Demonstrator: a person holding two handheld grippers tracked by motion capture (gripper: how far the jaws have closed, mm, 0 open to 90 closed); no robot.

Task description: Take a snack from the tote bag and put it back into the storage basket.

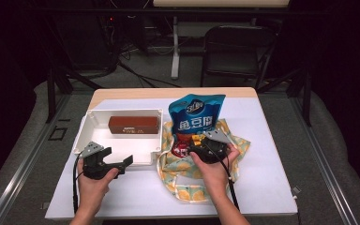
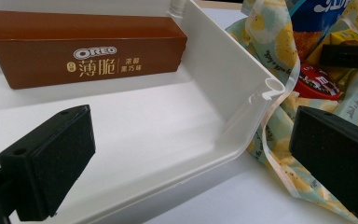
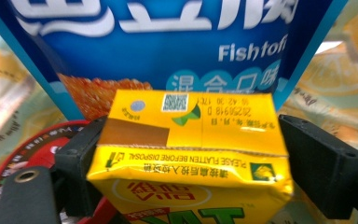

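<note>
My right gripper [image 1: 200,146] is shut on a yellow drink carton [image 3: 191,135], its jaws pressed on both sides of it. The carton [image 1: 197,138] sits inside a lemon-print cloth bag [image 1: 187,180], in front of an upright blue Fishtofu snack pouch [image 1: 196,115] and beside a round red-lidded item [image 1: 182,150]. My left gripper [image 1: 118,155] hovers open and empty at the near right corner of a white plastic bin [image 1: 86,126]. A brown Oreo box [image 2: 84,51] lies along the bin's far wall.
The white table [image 1: 262,159] has bare room to the right of the cloth bag and along its front edge. A dark folding chair [image 1: 236,47] and frame legs stand on the floor behind the table.
</note>
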